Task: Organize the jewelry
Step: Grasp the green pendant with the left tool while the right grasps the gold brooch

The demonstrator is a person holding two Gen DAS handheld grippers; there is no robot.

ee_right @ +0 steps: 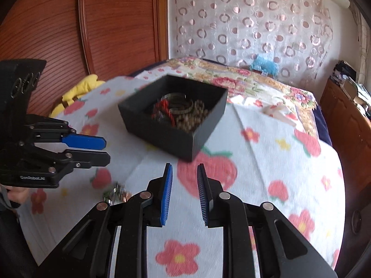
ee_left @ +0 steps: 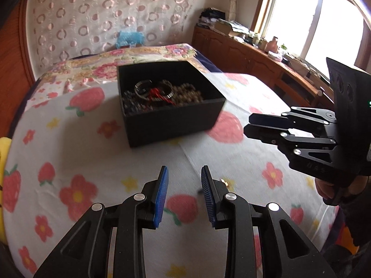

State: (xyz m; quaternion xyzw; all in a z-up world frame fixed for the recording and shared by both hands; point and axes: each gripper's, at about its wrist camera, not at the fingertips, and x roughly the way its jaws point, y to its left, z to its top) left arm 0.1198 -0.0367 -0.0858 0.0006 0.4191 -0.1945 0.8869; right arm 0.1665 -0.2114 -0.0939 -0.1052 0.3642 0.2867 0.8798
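A square black box (ee_left: 171,115) with matte, straight walls sits in the upper middle of the left wrist view, on a soft white cloth (ee_left: 116,157) printed with pink strawberries and red flowers. Inside lies a tangle of jewelry: a smooth silver bangle (ee_left: 142,89), a twisted red cord (ee_left: 160,95) and strands of small round brown beads (ee_left: 187,95). In the right wrist view the same box (ee_right: 185,139) stands at the centre, turned corner-on.

The left gripper (ee_left: 184,197) fills the bottom of its own view, its ribbed blue pads (ee_left: 161,199) standing apart with nothing between them. The right gripper (ee_right: 184,194) does likewise, pads parted over a strawberry print. A small glittering piece (ee_right: 116,193), blurred, lies on the cloth at lower left of the right wrist view, just beside that gripper's left finger. A sheer curtain (ee_left: 104,16) with pink rings hangs behind.
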